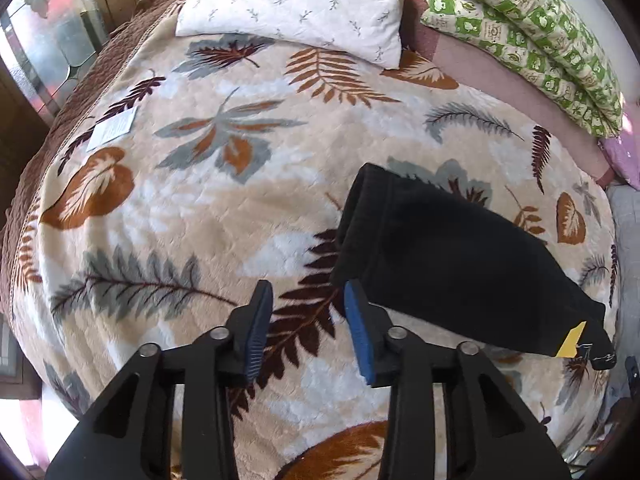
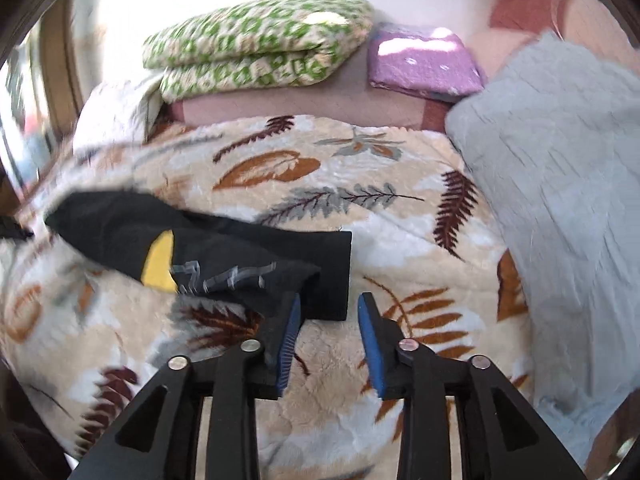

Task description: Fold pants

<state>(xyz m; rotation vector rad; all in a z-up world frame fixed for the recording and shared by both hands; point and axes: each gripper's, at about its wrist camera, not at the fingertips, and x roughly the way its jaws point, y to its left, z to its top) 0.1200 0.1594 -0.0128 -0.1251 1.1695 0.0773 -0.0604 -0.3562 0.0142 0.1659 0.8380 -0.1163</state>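
Observation:
The black pants (image 1: 440,256) lie folded lengthwise on the leaf-patterned blanket (image 1: 192,184), with a yellow patch and grey lettering near one end. My left gripper (image 1: 309,296) is open and empty, just left of the pants' near corner. In the right wrist view the pants (image 2: 224,252) lie to the left and ahead, with the yellow patch (image 2: 160,260) showing. My right gripper (image 2: 329,308) is open and empty, its left finger beside the pants' end edge.
A white pillow (image 1: 296,4) and a green patterned quilt (image 1: 532,36) lie at the head of the bed. A grey blanket (image 2: 560,208) and a folded purple cloth (image 2: 424,64) lie on the right. A white card (image 1: 114,128) lies at the left.

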